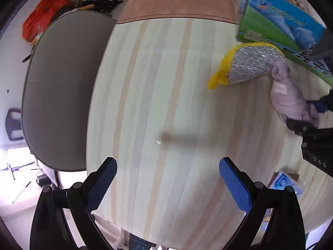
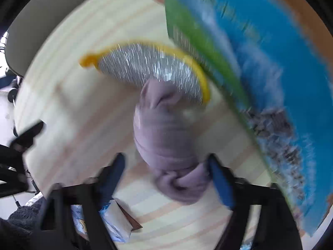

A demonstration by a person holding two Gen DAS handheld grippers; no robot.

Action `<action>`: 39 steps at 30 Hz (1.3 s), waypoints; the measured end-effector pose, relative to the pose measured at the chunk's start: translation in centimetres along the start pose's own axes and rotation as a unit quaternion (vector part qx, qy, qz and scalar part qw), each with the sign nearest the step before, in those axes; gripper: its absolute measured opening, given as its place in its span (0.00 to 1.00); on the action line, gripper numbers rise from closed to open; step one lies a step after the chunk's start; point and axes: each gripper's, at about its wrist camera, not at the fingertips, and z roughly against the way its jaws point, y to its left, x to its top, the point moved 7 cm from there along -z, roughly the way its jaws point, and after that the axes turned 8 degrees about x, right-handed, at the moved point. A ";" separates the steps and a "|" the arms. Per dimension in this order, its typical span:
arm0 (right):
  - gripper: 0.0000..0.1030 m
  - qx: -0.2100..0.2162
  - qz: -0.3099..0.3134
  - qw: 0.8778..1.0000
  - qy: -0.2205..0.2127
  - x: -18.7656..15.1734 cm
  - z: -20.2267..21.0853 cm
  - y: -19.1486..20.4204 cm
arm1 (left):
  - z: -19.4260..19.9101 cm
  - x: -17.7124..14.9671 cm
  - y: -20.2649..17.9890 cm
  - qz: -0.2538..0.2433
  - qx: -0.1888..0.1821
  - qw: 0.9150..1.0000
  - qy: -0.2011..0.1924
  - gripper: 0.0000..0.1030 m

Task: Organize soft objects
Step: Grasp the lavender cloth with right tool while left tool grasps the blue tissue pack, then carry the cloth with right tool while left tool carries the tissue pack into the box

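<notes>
The left gripper point(image 1: 167, 185) hangs over the striped table point(image 1: 158, 95) with its two blue-padded fingers point(image 1: 235, 184) spread wide apart and nothing between them. A soft shadow lies on the bare tabletop ahead of it.

The landmark here is the big blue and green box point(image 1: 278, 24), which stands at the far right of the table. Just beside the box lies a scrubbing pad point(image 1: 251, 64), silver and glittery with a yellow edge, its far end touching or nearly touching the foot of the box. A rolled bundle of mauve cloth point(image 1: 289, 100) lies in front of the box, its near tip against the silver pad.

In the right wrist view, which is blurred by motion, the right gripper point(image 2: 166, 179) has its fingers apart on either side of the cloth's knotted end point(image 2: 179, 185). The right-hand finger point(image 2: 220, 183) appears to touch the cloth, while the left-hand one stands off from it, so the gripper is not clamped. The cloth point(image 2: 164, 133) stretches away from the gripper toward the pad point(image 2: 149, 66), which curves along the base of the box point(image 2: 260, 62).

A pale blue packet point(image 1: 285, 184) lies on the table nearer than the box, close to the table's front edge. A grey chair seat point(image 1: 60, 89) stands off the table's left side, far from the box.
</notes>
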 end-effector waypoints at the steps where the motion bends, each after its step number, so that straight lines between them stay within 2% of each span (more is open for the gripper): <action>1: 0.44 0.003 -0.015 1.000 0.002 -0.8 -0.1 -0.3 | -0.2 -0.1 -0.3 -0.010 -0.008 1.000 -0.002 0.98; 4: 0.42 0.038 -0.097 0.994 0.015 -4.4 -0.5 -2.0 | 0.8 -0.8 -3.1 -0.056 -0.044 0.997 -0.003 0.98; 7: 0.40 0.078 -0.185 0.980 0.008 -8.9 -0.2 -3.8 | 1.8 -2.6 -6.4 -0.108 -0.094 0.990 0.012 0.98; 9: 0.40 0.097 -0.251 0.963 -0.004 -12.8 -0.1 -5.3 | 2.8 -4.7 -9.2 -0.140 -0.149 0.978 0.035 0.98; 12: 0.40 0.119 -0.318 0.940 -0.019 -17.4 -0.2 -6.5 | 3.7 -7.7 -12.9 -0.188 -0.192 0.961 0.063 0.98; 15: 0.40 0.149 -0.379 0.913 -0.026 -21.9 -0.7 -7.1 | 3.1 -9.7 -16.0 -0.233 -0.180 0.953 0.078 0.98; 17: 0.40 0.163 -0.403 0.900 -0.032 -23.6 -1.0 -7.3 | 2.5 -10.4 -17.6 -0.245 -0.173 0.950 0.092 0.98; 20: 0.41 0.174 -0.420 0.890 -0.028 -23.6 -0.9 -7.9 | 1.1 -10.2 -19.1 -0.244 -0.148 0.953 0.104 0.98; 22: 0.43 0.187 -0.430 0.883 -0.031 -23.9 -1.2 -8.0 | 0.3 -9.3 -19.6 -0.230 -0.130 0.959 0.105 0.97; 25: 0.52 0.193 -0.440 0.876 -0.044 -23.9 -0.7 -8.5 | 1.0 -8.7 -20.2 -0.214 -0.134 0.963 0.089 0.94; 26: 0.55 0.193 -0.444 0.874 -0.048 -24.1 -0.7 -8.9 | 1.2 -8.6 -20.3 -0.212 -0.130 0.965 0.087 0.90; 29: 0.59 0.185 -0.443 0.876 -0.052 -24.0 -0.5 -9.5 | 1.7 -7.1 -19.6 -0.203 -0.118 0.970 0.069 0.72; 31: 0.59 0.171 -0.436 0.882 -0.052 -21.9 -0.5 -8.8 | 2.1 -6.2 -18.8 -0.194 -0.117 0.972 0.064 0.58; 32: 0.58 0.164 -0.430 0.886 -0.054 -21.8 -0.4 -8.9 | 2.2 -6.2 -18.3 -0.190 -0.120 0.972 0.064 0.51; 34: 0.43 0.153 -0.425 0.890 -0.056 -21.4 0.2 -7.6 | 2.0 -6.2 -17.7 -0.182 -0.132 0.972 0.071 0.48; 39: 0.38 0.153 -0.407 0.898 -0.065 -20.7 1.4 -6.5 | 2.4 -6.4 -15.8 -0.161 -0.145 0.974 0.065 0.43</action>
